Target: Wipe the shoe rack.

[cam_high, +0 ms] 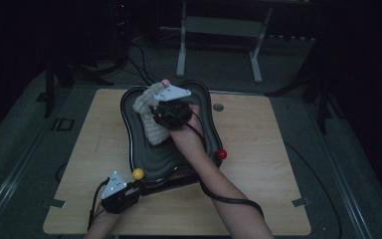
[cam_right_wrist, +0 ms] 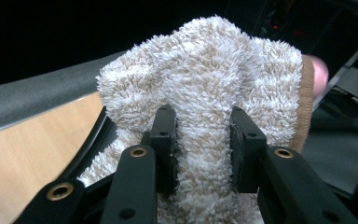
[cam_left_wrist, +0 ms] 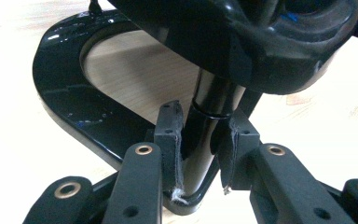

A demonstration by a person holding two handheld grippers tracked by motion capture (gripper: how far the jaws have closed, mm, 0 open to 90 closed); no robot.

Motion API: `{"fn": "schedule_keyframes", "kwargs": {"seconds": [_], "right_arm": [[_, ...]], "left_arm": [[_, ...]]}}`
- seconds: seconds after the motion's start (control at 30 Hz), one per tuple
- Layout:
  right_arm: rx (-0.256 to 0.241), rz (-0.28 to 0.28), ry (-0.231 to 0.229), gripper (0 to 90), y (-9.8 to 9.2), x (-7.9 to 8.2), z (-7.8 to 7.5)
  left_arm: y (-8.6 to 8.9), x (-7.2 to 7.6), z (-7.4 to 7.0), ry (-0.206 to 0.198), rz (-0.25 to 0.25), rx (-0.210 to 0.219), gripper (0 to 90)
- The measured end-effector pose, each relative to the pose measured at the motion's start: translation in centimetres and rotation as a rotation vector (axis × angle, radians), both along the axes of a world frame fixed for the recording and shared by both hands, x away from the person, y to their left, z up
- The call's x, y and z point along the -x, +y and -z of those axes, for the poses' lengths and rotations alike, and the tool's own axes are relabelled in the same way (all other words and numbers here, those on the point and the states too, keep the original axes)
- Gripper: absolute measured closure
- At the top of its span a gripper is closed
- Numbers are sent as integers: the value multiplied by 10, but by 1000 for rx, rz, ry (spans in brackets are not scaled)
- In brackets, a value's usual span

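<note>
Right gripper (cam_high: 165, 110) is pinching the beige towel (cam_high: 148, 117) over the black tray (cam_high: 199, 94) mid-table; left gripper (cam_left_wrist: 204, 140) is clamping the tray's stand post (cam_left_wrist: 205, 126) at the near edge.

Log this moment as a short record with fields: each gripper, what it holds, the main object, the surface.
left gripper: fingers closed on the black stem under the tray, near its front edge
right gripper: fingers closed on a fold of the beige towel, over the tray's far half
tray: glossy black, wavy rim, raised on a black stand
balls: yellow ball and red ball at the tray's front rim
table: light wood
</note>
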State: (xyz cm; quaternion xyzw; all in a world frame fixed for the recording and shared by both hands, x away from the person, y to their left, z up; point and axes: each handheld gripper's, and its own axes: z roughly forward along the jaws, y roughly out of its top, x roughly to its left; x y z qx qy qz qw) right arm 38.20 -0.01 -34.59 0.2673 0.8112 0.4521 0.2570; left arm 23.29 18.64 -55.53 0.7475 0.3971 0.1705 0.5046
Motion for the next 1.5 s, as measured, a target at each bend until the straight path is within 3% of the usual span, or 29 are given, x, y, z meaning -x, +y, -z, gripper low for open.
{"fn": "schedule_keyframes", "kwargs": {"seconds": [0.1,0.23,0.33,0.47,0.8,1.5], "right_arm": [[32,39,1,674,13,-16,0],[112,108,-5,673,23,-32,14],[131,119,14,668,27,-37,25],[151,78,26,668,33,-30,29],[156,43,27,668,33,-16,38],[192,-46,28,668,-1,33,69]], "left_arm": [[0,0,0,-1,-1,-3,716],[0,0,0,-1,-3,1,716],[0,0,0,-1,-3,1,716],[0,0,0,0,-3,1,716],[0,0,0,1,-3,2,715],[0,0,0,2,-6,0,715]]}}
